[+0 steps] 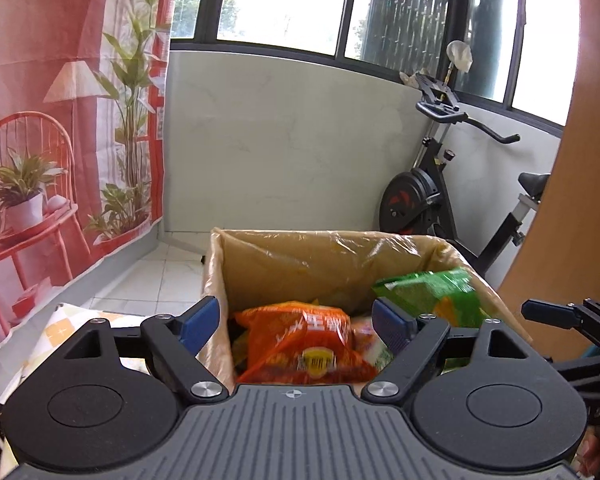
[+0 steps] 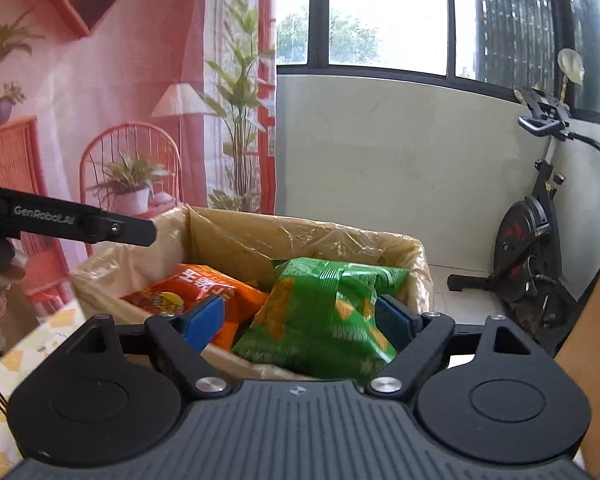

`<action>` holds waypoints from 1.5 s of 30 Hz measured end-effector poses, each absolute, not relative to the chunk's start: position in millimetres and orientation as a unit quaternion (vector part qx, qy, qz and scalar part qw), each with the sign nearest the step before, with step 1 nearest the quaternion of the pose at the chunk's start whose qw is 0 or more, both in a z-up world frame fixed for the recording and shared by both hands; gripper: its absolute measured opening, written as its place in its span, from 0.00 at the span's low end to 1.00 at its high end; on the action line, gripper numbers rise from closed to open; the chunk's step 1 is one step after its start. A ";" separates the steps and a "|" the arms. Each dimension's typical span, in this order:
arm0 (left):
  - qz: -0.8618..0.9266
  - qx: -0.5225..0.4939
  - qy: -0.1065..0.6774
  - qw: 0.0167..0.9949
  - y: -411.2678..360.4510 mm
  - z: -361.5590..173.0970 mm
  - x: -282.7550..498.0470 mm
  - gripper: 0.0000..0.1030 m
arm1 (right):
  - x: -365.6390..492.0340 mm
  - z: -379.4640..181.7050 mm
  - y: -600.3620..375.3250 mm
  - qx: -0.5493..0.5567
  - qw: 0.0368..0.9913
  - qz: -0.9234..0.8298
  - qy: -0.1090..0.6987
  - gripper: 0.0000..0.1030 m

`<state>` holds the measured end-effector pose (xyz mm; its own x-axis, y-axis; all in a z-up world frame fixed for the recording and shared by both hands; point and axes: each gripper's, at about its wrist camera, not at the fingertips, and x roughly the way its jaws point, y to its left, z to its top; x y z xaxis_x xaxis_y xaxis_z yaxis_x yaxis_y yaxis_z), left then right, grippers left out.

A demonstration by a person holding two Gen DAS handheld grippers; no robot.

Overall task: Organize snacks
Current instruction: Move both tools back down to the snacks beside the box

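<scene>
1. A printed backdrop point(image 1: 60, 140) of a red chair, a lamp and potted plants hangs on the left side of the room; beside it stand a pale low wall point(image 1: 284, 140) and dark-framed windows point(image 1: 284, 0).
2. An exercise bike point(image 1: 440, 184) stands on the tiled floor at the right, behind the box.
3. A cardboard box point(image 1: 220, 264) lined with a clear plastic bag sits directly ahead of both grippers, open at the top, its far wall upright.
4. A green snack bag point(image 2: 320, 312) lies in the right part of the box, leaning up against the near rim. In the right wrist view it fills the space between the two blue pads, but neither pad presses on it as far as can be seen.
5. An orange snack bag point(image 1: 304, 340) lies in the left part of the box, just beside the green one and partly under it. In the left wrist view it sits centred between the pads, lower down inside the box.
6. The left gripper point(image 1: 296, 320) hovers over the near edge of the box with jaws spread wide and nothing gripped; its left pad hangs outside the box wall.
7. The right gripper point(image 2: 300, 320) is likewise released, jaws wide, with the green bag lying loose between them.
8. A checked cloth point(image 2: 40, 340) covers the surface at the lower left, beside the box.
</scene>
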<state>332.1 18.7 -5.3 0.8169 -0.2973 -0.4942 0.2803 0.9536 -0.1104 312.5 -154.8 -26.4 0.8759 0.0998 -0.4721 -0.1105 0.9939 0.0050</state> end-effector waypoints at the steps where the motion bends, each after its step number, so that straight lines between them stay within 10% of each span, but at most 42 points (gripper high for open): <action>1: -0.153 -0.015 0.262 0.953 21.9 -4.2 326.1 0.83 | 305.6 -24.5 -155.2 -0.006 0.969 0.054 0.240 0.82; 45: -0.109 -0.061 0.401 0.908 153.3 -143.9 246.4 0.70 | 259.8 -180.7 -5.4 -0.078 0.865 0.236 0.436 0.87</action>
<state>246.4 153.3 -143.9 0.6553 -0.2457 -0.7143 0.1485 0.9691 -0.1971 259.8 -5.4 -180.7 0.5086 0.3401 -0.7910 -0.4755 0.8768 0.0712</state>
